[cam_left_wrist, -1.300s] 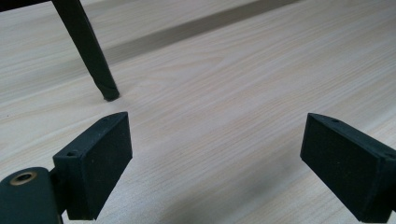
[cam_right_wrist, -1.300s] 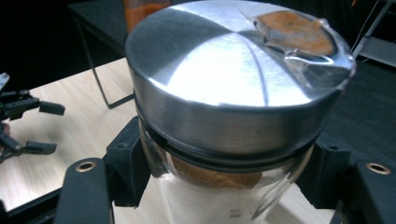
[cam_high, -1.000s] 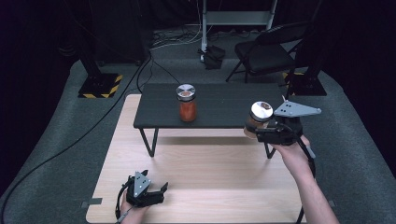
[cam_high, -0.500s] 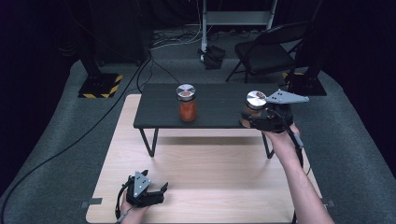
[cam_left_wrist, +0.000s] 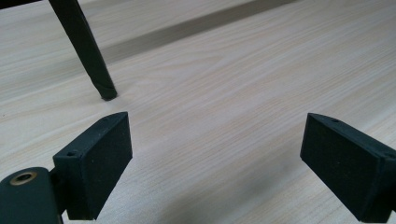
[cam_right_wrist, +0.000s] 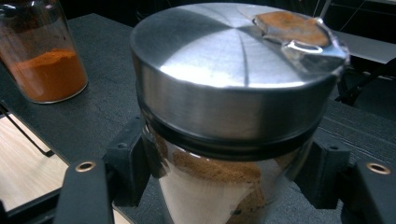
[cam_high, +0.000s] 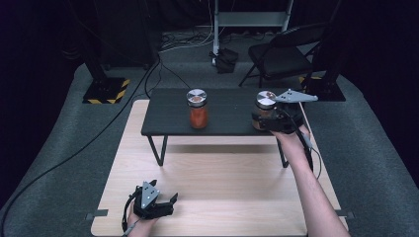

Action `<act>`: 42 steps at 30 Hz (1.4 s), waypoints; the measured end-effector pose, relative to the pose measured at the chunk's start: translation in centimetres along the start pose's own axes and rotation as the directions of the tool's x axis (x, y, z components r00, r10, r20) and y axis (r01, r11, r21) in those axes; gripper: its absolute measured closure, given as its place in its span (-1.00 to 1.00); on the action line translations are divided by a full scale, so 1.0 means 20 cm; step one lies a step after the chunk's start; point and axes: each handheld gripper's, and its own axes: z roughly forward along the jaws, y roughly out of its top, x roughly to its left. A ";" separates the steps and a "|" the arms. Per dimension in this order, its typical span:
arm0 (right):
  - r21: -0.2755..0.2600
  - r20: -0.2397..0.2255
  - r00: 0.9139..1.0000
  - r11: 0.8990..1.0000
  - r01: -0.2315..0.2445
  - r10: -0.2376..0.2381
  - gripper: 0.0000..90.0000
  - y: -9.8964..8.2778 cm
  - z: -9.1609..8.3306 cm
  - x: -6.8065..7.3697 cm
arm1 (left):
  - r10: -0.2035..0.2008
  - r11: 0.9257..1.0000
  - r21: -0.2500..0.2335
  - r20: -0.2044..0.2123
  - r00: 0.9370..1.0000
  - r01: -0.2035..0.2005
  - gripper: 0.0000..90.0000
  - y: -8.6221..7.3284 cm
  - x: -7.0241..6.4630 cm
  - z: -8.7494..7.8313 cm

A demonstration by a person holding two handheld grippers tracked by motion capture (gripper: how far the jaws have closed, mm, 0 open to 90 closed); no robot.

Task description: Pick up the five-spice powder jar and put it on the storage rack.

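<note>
1. The right claw (cam_high: 269, 120) was clenched around the glass body of a clear jar of brown powder with a brushed steel lid (cam_high: 265, 109); in the right gripper view its pads (cam_right_wrist: 133, 163) pressed the glass just under the lid (cam_right_wrist: 229, 60).
2. Against the two earlier high views, this jar had travelled from off the right end of the low black bench (cam_high: 222, 126), where it was carried clear of the top, to a spot over the right end of the bench, near its front edge.
3. Whether the jar's base already rested on the bench top could not be told.
4. A second clear glass jar holding orange-red powder under a steel lid (cam_high: 197, 109) stood upright near the middle of the bench, well apart from the carried one, and sat where it had been a second before.
5. The left claw (cam_high: 170, 201) lay released, jaws wide with nothing between them, on the pale wooden board (cam_high: 222, 173) near its front left corner, as in the earlier views.
6. Judged from this, the carry was nearly over: the held jar seemed about to be set down beside the first, leaving only the release.
</note>
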 end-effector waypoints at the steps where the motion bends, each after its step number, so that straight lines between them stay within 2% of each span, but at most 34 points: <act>1: 0.002 0.003 1.000 1.000 0.000 0.000 -0.35 0.00 0.00 0.00 | 0.000 1.000 0.000 0.000 1.000 0.000 -0.80 0.00 0.00 0.00; 6: -0.013 0.027 0.999 0.999 0.041 -0.041 -0.54 -0.03 -0.03 0.02 | 0.003 1.000 0.000 -0.001 1.000 -0.003 -0.80 0.00 0.00 0.00; 8: -0.027 0.015 0.999 0.999 0.041 -0.040 -0.62 -0.05 -0.05 0.01 | 0.001 1.000 0.002 -0.001 1.000 -0.001 -0.80 0.00 0.00 0.00; 12: -0.041 0.016 0.997 0.997 0.073 -0.072 -0.71 -0.09 -0.09 0.00 | 0.001 1.000 0.001 -0.003 1.000 -0.001 -0.80 0.00 0.00 0.00; 14: -0.060 0.007 0.998 0.996 0.061 -0.060 -0.75 -0.13 -0.12 -0.02 | 0.004 1.000 0.001 -0.005 1.000 -0.004 -0.80 0.00 -0.01 0.00; 18: -0.098 -0.015 0.999 0.994 0.039 -0.040 -0.78 -0.23 -0.17 -0.04 | 0.003 1.000 0.001 -0.004 1.000 -0.003 -0.80 0.00 0.00 0.00; 25: -0.112 -0.042 0.999 0.994 0.009 -0.014 -0.78 -0.40 -0.24 -0.06 | 0.004 1.000 0.001 -0.008 1.000 -0.004 -0.80 0.00 -0.01 0.00; 32: -0.133 -0.069 0.997 0.991 0.008 -0.017 -0.83 -0.60 -0.29 -0.07 | 0.000 1.000 0.000 -0.009 1.000 0.000 -0.80 0.00 -0.01 0.00; 37: -0.129 -0.047 0.998 0.991 0.024 -0.030 -0.83 -0.76 -0.30 -0.05 | -0.003 1.000 -0.003 -0.010 1.000 0.003 -0.80 0.00 -0.01 0.00; 42: -0.110 -0.034 0.999 0.994 0.007 -0.010 -0.87 -0.89 -0.30 -0.07 | -0.010 1.000 -0.007 -0.011 1.000 0.010 -0.80 -0.01 -0.01 0.00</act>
